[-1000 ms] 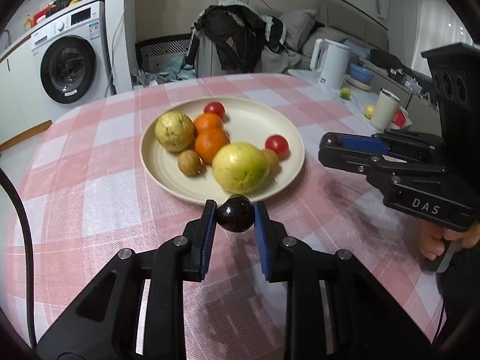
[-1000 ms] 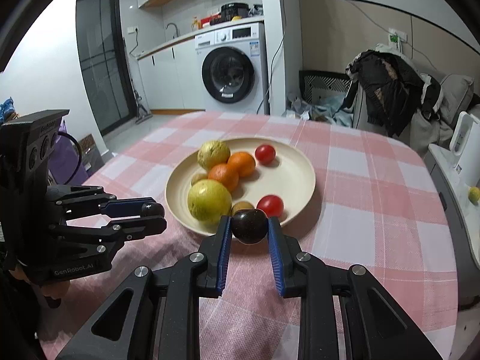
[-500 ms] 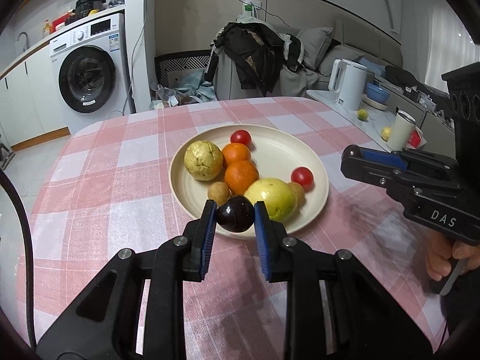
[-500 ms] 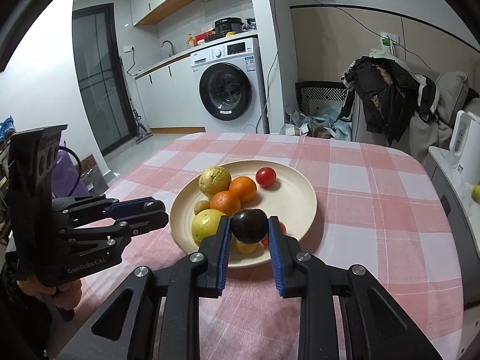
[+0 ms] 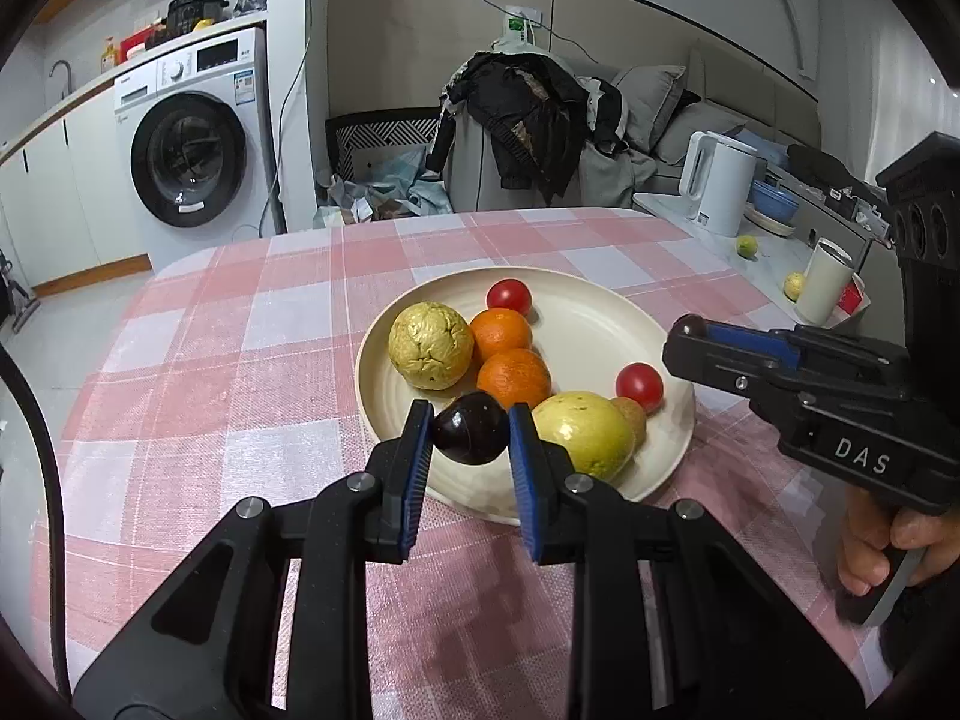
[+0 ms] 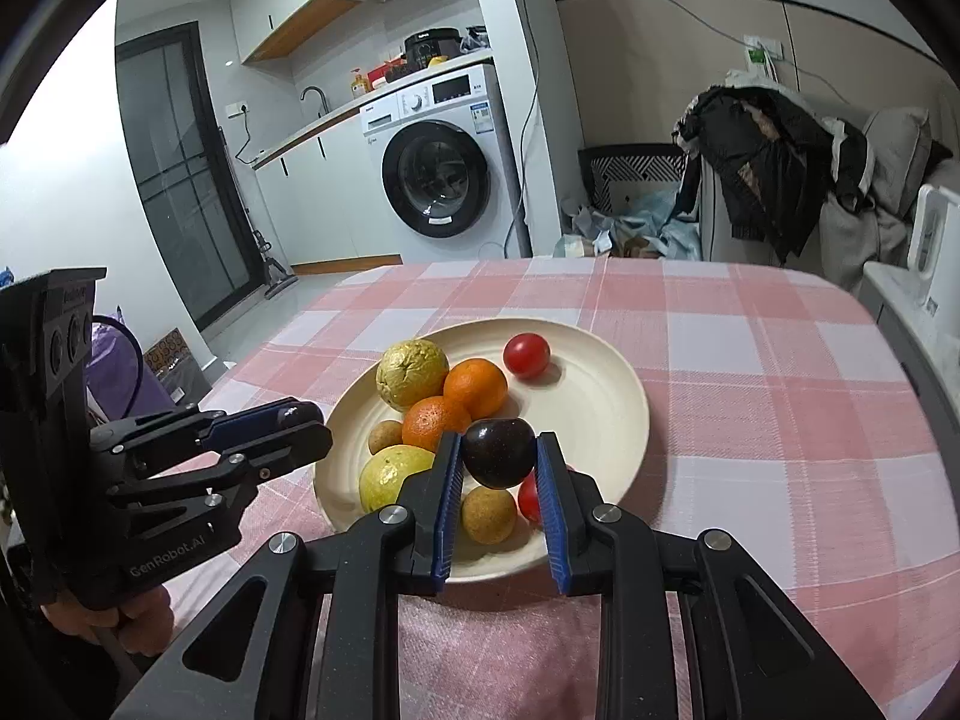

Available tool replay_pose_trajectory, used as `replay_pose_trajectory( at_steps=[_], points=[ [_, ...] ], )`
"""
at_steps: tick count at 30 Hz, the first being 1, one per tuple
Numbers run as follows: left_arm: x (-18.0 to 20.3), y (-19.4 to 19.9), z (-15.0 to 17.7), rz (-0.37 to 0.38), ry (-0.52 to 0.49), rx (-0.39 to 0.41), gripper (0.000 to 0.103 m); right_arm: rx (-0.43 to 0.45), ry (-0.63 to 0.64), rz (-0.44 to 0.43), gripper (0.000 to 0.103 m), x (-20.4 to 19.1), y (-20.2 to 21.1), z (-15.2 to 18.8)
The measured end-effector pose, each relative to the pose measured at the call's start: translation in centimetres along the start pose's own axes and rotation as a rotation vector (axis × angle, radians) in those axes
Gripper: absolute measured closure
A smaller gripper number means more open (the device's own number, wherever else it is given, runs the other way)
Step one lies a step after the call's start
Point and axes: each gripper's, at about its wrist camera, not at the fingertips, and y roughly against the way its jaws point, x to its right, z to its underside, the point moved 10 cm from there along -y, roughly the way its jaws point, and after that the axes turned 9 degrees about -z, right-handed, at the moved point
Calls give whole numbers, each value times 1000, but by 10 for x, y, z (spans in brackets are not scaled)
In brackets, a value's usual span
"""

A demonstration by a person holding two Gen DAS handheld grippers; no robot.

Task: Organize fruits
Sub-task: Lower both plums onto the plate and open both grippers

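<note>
Plate (image 6: 624,414) already holds seven fruits; left gripper (image 5: 470,441) and right gripper (image 6: 499,457) each clamped on dark plum (image 5: 470,427), both above plate, unreleased.

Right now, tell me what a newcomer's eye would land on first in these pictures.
Each claw grips a dark plum: the left claw holds one plum over the near rim of the cream plate, the right claw another above the plate's middle. The plate sits mid-table on a pink checked cloth, heaped with two oranges, two red tomatoes and yellow-green fruit.
</note>
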Motion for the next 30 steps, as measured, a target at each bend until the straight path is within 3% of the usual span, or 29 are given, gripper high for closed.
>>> replay_pose_trajectory(
  at_steps=[15, 17, 18, 23, 26, 28, 30],
  points=[
    [3, -29, 2, -50, -21, -16, 81, -11, -52, -17, 77, 7, -18, 1],
    [4, -28, 2, -44, -21, -12, 81, -9, -56, -18, 70, 8, -17, 1],
    [5, -28, 2, -42, -21, -13, 81, 0, -59, -19, 62, 8, -16, 0],
    [-1, -28, 3, -48, 6, -18, 80, 45, -59, -14, 58, 9, -8, -5],
    [-5, -25, 3, -65, 23, -7, 80, 67, -53, -10, 46, 9, -4, -7],
    [-7, -21, 2, -66, 33, 5, 75, 76, -39, -7, 33, 7, -1, -8],
    [-9, -19, 3, -70, 38, 11, 59, 80, -24, -3, 24, 5, 1, -8]
  ],
)
